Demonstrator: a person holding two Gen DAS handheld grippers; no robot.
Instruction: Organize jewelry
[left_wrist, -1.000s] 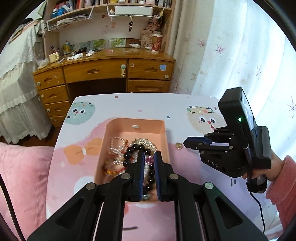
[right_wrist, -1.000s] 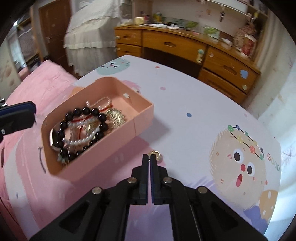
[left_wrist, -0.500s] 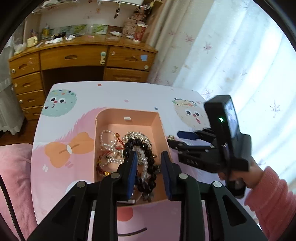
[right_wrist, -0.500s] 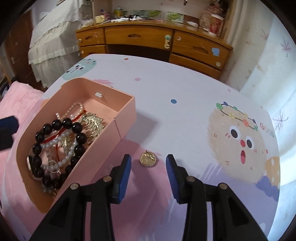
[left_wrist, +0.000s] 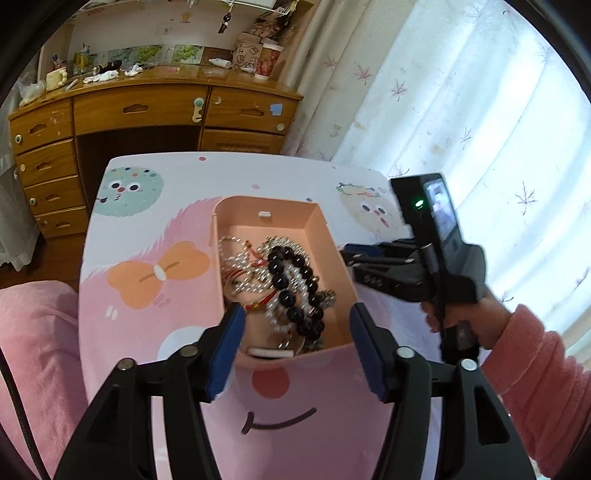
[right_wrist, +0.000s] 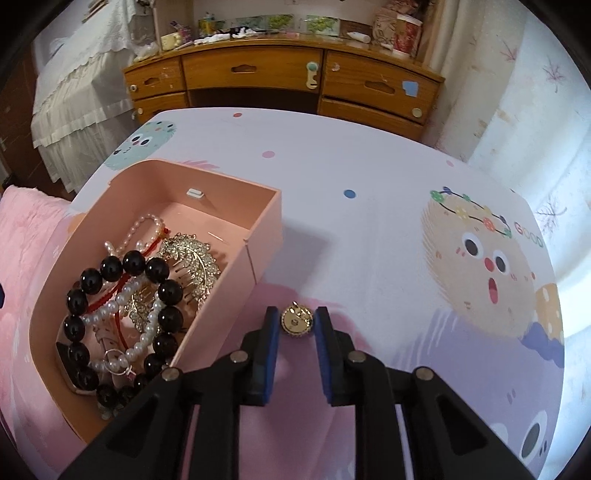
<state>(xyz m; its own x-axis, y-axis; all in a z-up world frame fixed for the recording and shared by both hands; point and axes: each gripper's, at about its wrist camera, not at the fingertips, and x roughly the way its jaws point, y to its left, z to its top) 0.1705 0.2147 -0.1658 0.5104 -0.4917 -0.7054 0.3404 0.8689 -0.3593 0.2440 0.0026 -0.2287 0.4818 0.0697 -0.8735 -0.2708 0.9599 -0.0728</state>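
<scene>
Claws both spread since a sec ago: right claw (right_wrist: 296, 323) now brackets gold pendant (right_wrist: 296, 322) on desk (right_wrist: 369, 240), beside pink box (right_wrist: 264, 243); left claw (left_wrist: 295, 317) gapes over box. Pinch looks next.

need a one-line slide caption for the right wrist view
Open right gripper straddles a gold pendant on the table, beside the pink jewelry box.

Your right gripper (right_wrist: 296, 321) brackets the gold pendant (right_wrist: 296, 322) on the table (right_wrist: 369, 229), just beside the pink box (right_wrist: 258, 236).
</scene>
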